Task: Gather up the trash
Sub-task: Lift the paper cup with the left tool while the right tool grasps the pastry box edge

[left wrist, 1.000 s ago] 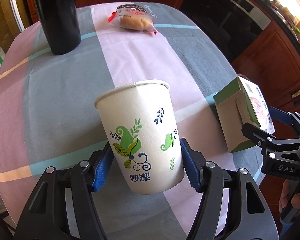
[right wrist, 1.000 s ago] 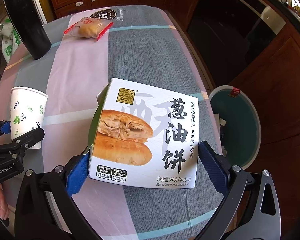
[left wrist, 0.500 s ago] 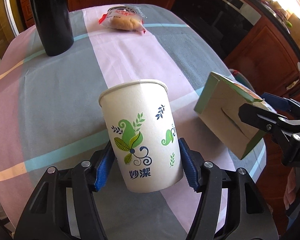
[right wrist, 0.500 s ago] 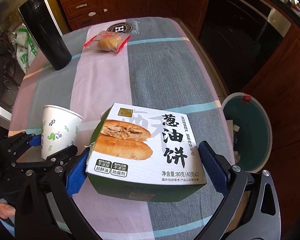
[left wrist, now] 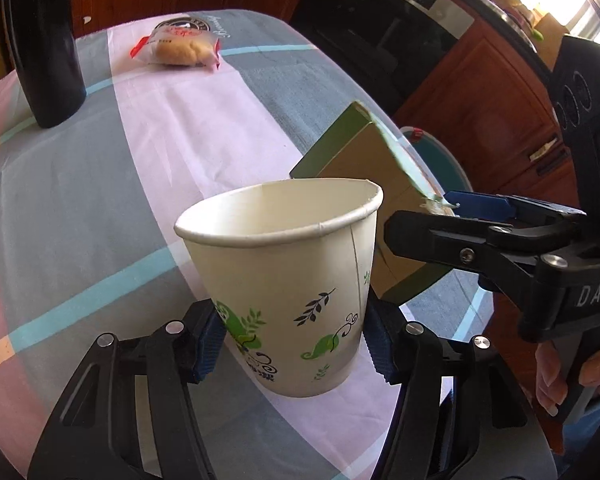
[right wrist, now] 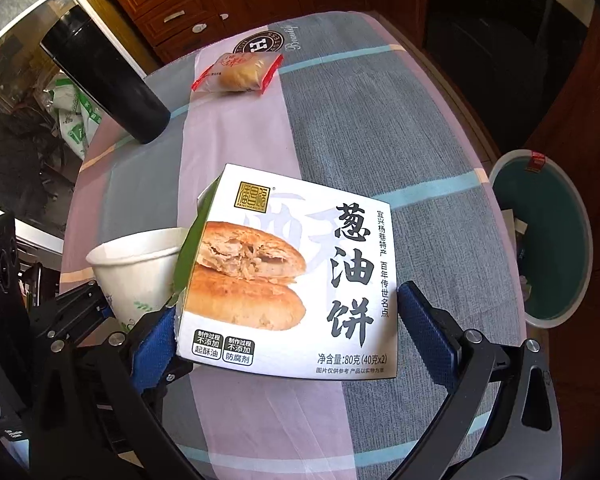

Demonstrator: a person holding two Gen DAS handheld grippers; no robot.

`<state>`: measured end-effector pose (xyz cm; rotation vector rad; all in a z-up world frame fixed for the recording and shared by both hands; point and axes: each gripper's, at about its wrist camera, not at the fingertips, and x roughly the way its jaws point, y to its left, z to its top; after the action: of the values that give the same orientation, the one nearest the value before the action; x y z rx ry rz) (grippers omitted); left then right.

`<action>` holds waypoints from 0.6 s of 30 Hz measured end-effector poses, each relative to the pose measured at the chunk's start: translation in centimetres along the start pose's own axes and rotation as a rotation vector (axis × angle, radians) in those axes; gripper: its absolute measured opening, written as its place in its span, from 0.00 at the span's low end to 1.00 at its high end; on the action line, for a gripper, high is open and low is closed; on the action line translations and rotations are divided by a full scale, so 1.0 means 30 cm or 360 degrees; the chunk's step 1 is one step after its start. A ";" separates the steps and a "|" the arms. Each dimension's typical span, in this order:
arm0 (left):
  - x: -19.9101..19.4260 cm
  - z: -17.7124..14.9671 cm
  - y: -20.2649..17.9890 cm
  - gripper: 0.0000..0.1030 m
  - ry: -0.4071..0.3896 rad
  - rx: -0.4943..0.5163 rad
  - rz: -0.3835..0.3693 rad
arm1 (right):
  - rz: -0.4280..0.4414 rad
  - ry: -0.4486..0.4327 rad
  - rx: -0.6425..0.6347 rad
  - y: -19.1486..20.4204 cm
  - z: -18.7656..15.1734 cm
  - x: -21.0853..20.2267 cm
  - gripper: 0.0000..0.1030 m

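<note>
Left wrist view: one paper cup (left wrist: 288, 280), one pastry box (left wrist: 364, 184), one wrapped bun (left wrist: 180, 48) and one black flask (left wrist: 46, 44) are being counted over the striped counter (left wrist: 100, 200). The cup is being gripped low on its wall between the blue pads of the left tool (left wrist: 292, 344), upright and tilted slightly, lifted off the cloth; nothing can be made out inside it. The jaws have just been closing a little on it. The box is being pinched by the right tool (left wrist: 440, 216), just beyond the cup's rim and tilted. In the right wrist view, the box (right wrist: 292, 272) is being clenched at its two sides by the right tool (right wrist: 292, 336), printed face up, with the cup (right wrist: 140, 268) just beside its left edge. One teal waste bin (right wrist: 548, 240) is being seen on the floor past the counter's edge, with some scraps lying in it.
</note>
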<state>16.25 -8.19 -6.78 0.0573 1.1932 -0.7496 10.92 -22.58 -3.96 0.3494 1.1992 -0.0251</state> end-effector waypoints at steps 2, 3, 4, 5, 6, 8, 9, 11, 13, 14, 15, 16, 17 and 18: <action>0.008 -0.005 0.002 0.59 0.0006 -0.0015 0.0015 | 0.0005 0.0030 -0.0006 -0.006 -0.006 0.009 0.94; 0.009 -0.007 0.001 0.59 0.0005 -0.0014 0.0024 | 0.0006 0.0039 -0.0014 -0.006 -0.010 0.012 0.94; 0.010 -0.007 0.000 0.59 0.0003 -0.0015 0.0032 | 0.0009 0.0043 -0.0020 -0.007 -0.013 0.012 0.94; 0.012 -0.008 -0.001 0.59 0.0002 -0.0017 0.0037 | 0.0015 0.0046 -0.0021 -0.011 -0.013 0.012 0.94; 0.013 -0.006 0.000 0.59 0.0003 -0.0020 0.0039 | 0.0023 0.0050 -0.0017 -0.015 -0.013 0.011 0.94; 0.019 -0.008 -0.004 0.59 0.0009 -0.0021 0.0072 | 0.0047 0.0056 -0.0004 -0.027 -0.012 0.008 0.94; 0.020 -0.010 -0.004 0.59 0.0013 -0.0021 0.0081 | 0.0073 0.0044 0.0006 -0.033 -0.013 0.003 0.94; 0.025 -0.013 0.000 0.59 0.0031 -0.0047 0.0064 | 0.0098 0.0038 0.0008 -0.042 -0.014 -0.004 0.94; 0.026 -0.009 -0.004 0.59 0.0029 -0.0046 0.0078 | 0.0103 0.0032 -0.0018 -0.040 -0.019 -0.009 0.94; 0.027 -0.007 -0.004 0.59 0.0029 -0.0049 0.0088 | 0.0101 0.0032 -0.0024 -0.039 -0.022 -0.011 0.94; 0.032 -0.003 -0.006 0.59 0.0034 -0.0051 0.0102 | 0.0098 0.0033 -0.0032 -0.037 -0.023 -0.014 0.94; 0.037 -0.002 -0.008 0.59 0.0042 -0.0048 0.0113 | 0.0089 0.0035 -0.0052 -0.030 -0.026 -0.018 0.94; 0.042 -0.002 -0.013 0.59 0.0046 -0.0046 0.0125 | 0.0072 0.0035 -0.0080 -0.022 -0.028 -0.021 0.94; 0.045 -0.002 -0.016 0.59 0.0045 -0.0044 0.0135 | 0.0051 0.0031 -0.0117 -0.011 -0.031 -0.023 0.94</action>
<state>16.14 -9.20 -7.80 0.0956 1.2205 -0.6595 9.76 -22.76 -3.69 0.3051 1.2106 0.0503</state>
